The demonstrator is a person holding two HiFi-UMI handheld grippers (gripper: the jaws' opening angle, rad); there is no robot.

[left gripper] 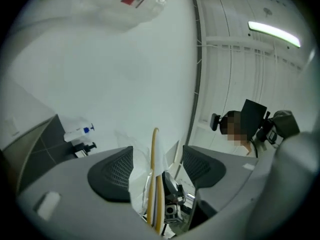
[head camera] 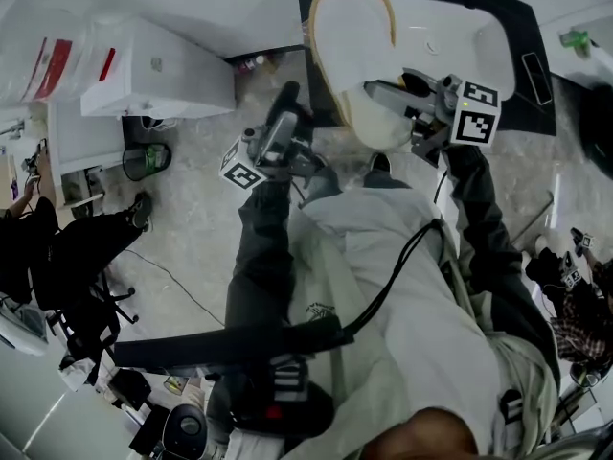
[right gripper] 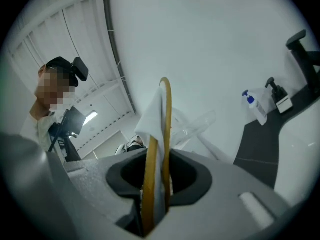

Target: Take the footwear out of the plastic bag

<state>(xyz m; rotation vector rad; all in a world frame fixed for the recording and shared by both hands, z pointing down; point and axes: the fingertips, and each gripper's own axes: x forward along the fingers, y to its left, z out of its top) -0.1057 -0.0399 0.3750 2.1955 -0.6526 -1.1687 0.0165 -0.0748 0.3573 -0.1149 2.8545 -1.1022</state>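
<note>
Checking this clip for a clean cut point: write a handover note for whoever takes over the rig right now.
Right gripper: shut on the white slipper, holding it up.
Left gripper: jaws apart, the slipper's tan rim between them, pads not touching it.
Plastic bag: lies apart from the slipper, at the head view's upper left.
Done: slipper looks clear of the bag.
Left: probably set it down. Whether the bag holds another cannot be told.

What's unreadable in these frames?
- plastic bag: in the head view it is blurred and runs off the left edge, so its contents are unclear.
- slipper: it is edge-on in both gripper views, so I cannot tell whether it is one or a stacked pair.
- bottle: in the right gripper view its label is too small to read.
</note>
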